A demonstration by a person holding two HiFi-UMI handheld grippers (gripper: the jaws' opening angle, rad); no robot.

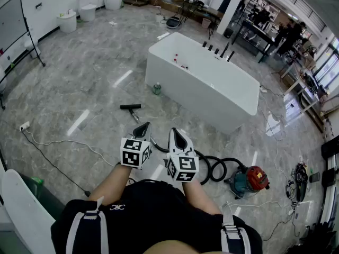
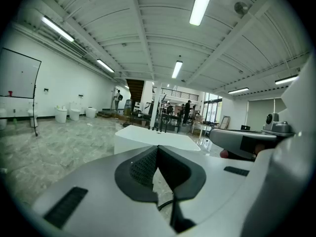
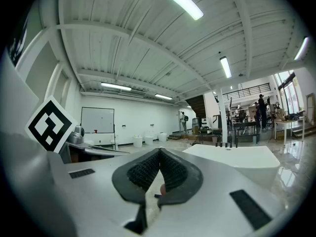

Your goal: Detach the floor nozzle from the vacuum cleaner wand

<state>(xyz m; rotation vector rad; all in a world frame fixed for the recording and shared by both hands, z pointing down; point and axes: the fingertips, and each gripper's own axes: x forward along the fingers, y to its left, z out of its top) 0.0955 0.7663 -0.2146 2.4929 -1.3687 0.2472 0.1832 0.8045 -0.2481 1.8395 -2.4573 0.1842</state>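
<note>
Marble floor (image 1: 95, 73) with black floor nozzle (image 1: 130, 107)

Floor nozzle (image 1: 130, 107) on the floor (image 1: 79, 73) left of the bathtub (image 1: 201, 81); vacuum canister (image 1: 249, 180) nearer, at right, hose (image 1: 212, 168) beside it

Wand (image 1: 136, 115): near end passes under the left gripper (image 1: 143, 127), so its join to the hose (image 1: 212, 169) is hidden. The hose's left loop is hidden behind the right gripper (image 1: 177, 133). Whiteboard (image 1: 11, 23) cut by left edge. Red bits in bathtub (image 1: 180, 81) too small to identify. Far-right people (image 1: 288, 33) tiny, indistinct.
</note>
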